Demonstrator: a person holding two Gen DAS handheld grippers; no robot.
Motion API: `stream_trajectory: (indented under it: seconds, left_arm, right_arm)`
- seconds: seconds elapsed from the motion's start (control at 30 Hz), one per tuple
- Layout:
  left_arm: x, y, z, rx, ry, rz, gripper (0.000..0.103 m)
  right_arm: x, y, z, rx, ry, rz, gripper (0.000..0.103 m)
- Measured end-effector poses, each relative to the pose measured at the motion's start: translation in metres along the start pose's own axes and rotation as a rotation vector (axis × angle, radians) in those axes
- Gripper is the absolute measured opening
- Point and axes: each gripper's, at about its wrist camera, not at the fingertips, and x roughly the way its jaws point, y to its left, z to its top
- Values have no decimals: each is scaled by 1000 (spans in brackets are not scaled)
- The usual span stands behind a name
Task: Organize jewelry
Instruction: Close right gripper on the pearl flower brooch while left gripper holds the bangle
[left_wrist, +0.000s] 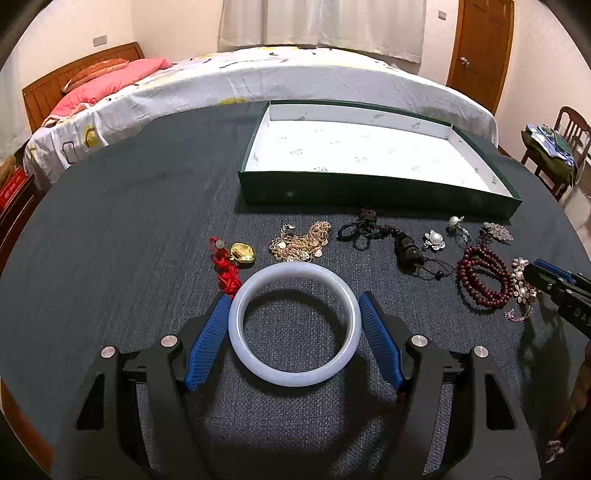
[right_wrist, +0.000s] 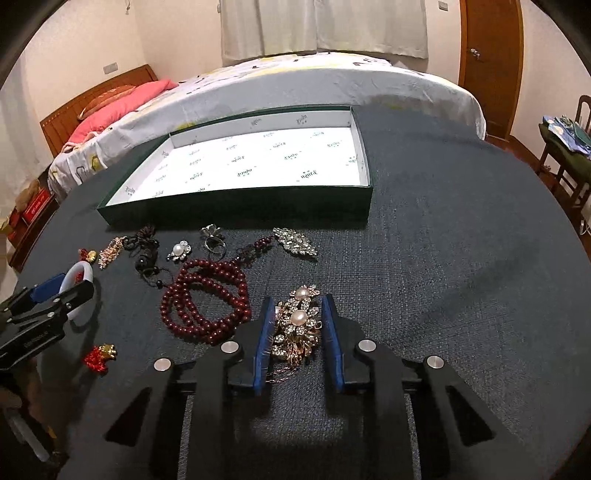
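A dozen or so jewelry pieces are laid out in a row on the dark cloth-covered bench (left_wrist: 110, 221), in front of a shallow green box (right_wrist: 236, 212) with a white printed lining, which is seen to be empty, so the sorting is judged to be at its very beginning. The left tool (left_wrist: 293, 328) is set around a pale bluish-white bangle (left_wrist: 294, 325) lying flat on the bench; its blue pads stand at nine and three o'clock of the ring, touching or all but touching its outer rim, and whether the ring is truly clamped cannot be told. The right tool (right_wrist: 298, 325) is narrowed around a gold pearl-and-rhinestone brooch (right_wrist: 298, 317), the pads at either side of it, seemingly pressing its edges; the brooch is still resting on the bench. Just at nine o'clock of the brooch a coil of dark red wooden beads (right_wrist: 205, 299) is lying, close enough to be snagged. Toward twelve o'clock a rhinestone leaf brooch (right_wrist: 295, 240), a ring (right_wrist: 213, 236) and a small pearl flower pin (right_wrist: 179, 251) are seen, with a black corded pendant (left_wrist: 406, 251), a gold chain (left_wrist: 301, 240) and a gold charm on red cord (left_wrist: 242, 254) further along. The step in hand is judged to be the grasp itself; next, a straight lift is called for, clear of the beads, then a carry toward twelve o'clock over the box wall.
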Motion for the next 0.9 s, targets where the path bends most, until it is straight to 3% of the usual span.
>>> stream_trajectory:
  seconds: [0.03,0.4,0.5,0.57,0.67,0.9]
  left_arm:
    - [0,0,0,0,0,1,69]
    - [0,0,0,0,-1,-1,69]
    - [0,0,-1,2,0,-1,69]
    - [0,0,-1,2,-1,-1,69]
    - [0,-1,-2,4,-1,-1,69]
    - [1,-1,-3,-1,6,-4,69]
  right_arm:
    - [-2,0,1,2,-8,7,16]
    - [0,-6,0,57,7,34,17]
    - [7,-12,-3,93,35,41,26]
    - [10,-13,-4,105,51,54,41]
    - [11,-7,-6,79,53,54,52]
    - [12,9,-11,-48,50,-15,56]
